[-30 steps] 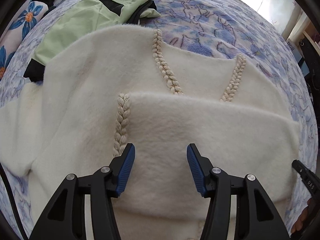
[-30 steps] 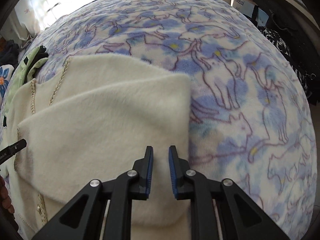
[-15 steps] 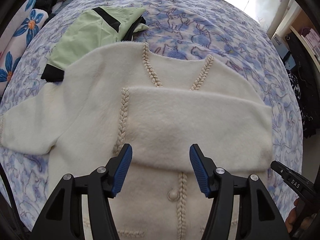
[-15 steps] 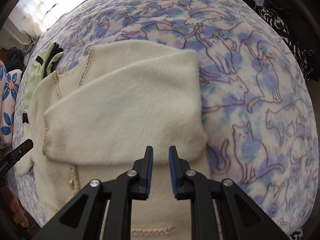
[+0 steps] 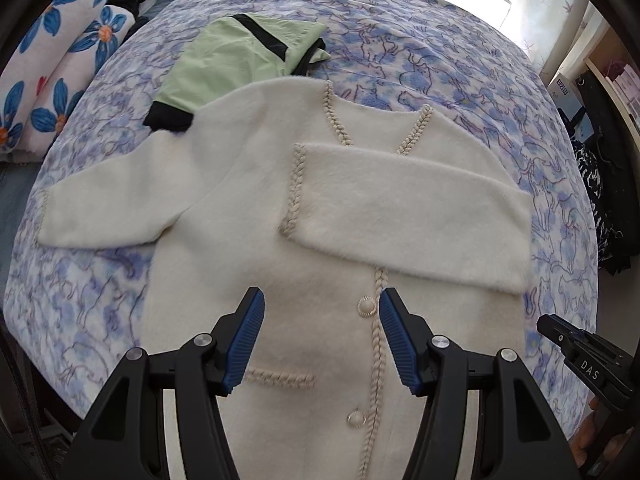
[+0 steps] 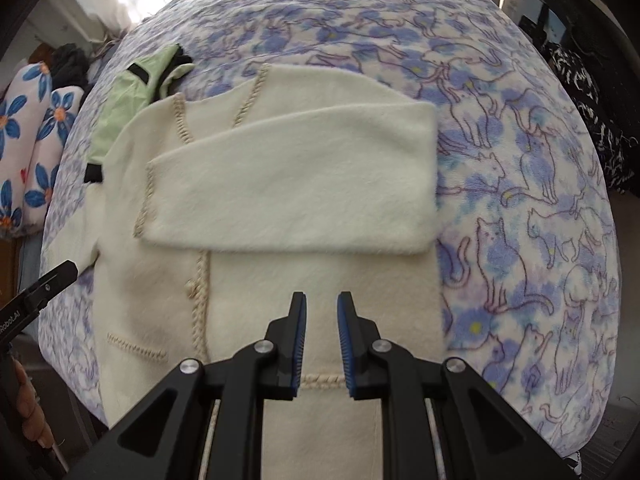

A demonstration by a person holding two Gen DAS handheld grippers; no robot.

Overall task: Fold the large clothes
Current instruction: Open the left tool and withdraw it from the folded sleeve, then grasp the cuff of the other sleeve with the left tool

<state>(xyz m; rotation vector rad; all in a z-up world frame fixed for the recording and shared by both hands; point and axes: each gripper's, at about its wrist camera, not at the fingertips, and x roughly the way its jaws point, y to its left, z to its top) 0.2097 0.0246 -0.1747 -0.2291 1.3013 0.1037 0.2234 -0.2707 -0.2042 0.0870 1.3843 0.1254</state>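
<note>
A cream fleece cardigan (image 5: 240,208) with braided trim and buttons lies flat, front up, on the bed. Its right-hand sleeve (image 5: 408,208) is folded across the chest; the other sleeve (image 5: 112,212) stretches out to the left. My left gripper (image 5: 322,336) hovers open above the button row with nothing between its blue pads. My right gripper (image 6: 322,340) hangs over the lower right part of the cardigan (image 6: 320,292), below the folded sleeve (image 6: 292,184). Its jaws stand a narrow gap apart and hold nothing. Each gripper's tip shows at the edge of the other's view.
A green garment (image 5: 240,60) with black trim lies behind the cardigan's left shoulder. The bedspread (image 5: 440,60) has a blue cat print. Floral pillows (image 5: 52,80) sit far left. Dark clothes (image 5: 600,184) and shelves stand off the bed's right side.
Both grippers have risen and drawn back toward the hem, so much more of the cardigan and bed shows. The left jaws stand slightly wider. The folded sleeve has not moved.
</note>
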